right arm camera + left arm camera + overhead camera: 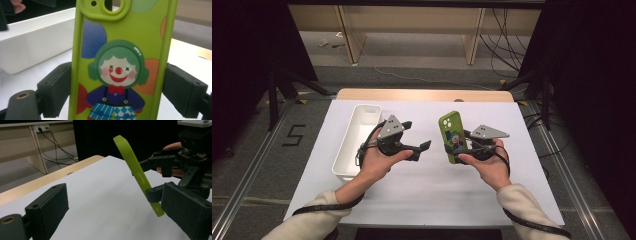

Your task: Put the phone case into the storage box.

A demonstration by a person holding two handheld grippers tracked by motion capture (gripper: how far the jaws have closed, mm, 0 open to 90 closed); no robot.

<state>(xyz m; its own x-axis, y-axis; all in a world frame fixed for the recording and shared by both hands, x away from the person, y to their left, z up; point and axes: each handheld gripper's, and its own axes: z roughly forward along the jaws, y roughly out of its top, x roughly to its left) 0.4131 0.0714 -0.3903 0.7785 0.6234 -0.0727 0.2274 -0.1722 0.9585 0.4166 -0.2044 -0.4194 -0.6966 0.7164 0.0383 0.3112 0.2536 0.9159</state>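
A lime-green phone case [452, 134] with a clown print and a camera cut-out is held off the table, with my right gripper [463, 143] shut on its lower half. In the right gripper view the case [120, 50] stands upright between the two jaw pads [57, 90], which press on its long edges. My left gripper [417, 135] is open just to the left of the case, with its jaws pointing at it. In the left gripper view the case [135, 167] is edge-on and tilted. It is beyond my open left gripper [117, 212], held by the right gripper [151, 178].
A white oblong bin [357, 132] lies on the white table cover [422, 185] left of my left hand, also seen as the bin [32, 47] behind the case. The wooden table edge [422, 95] runs along the back. Cables trail on the floor beyond.
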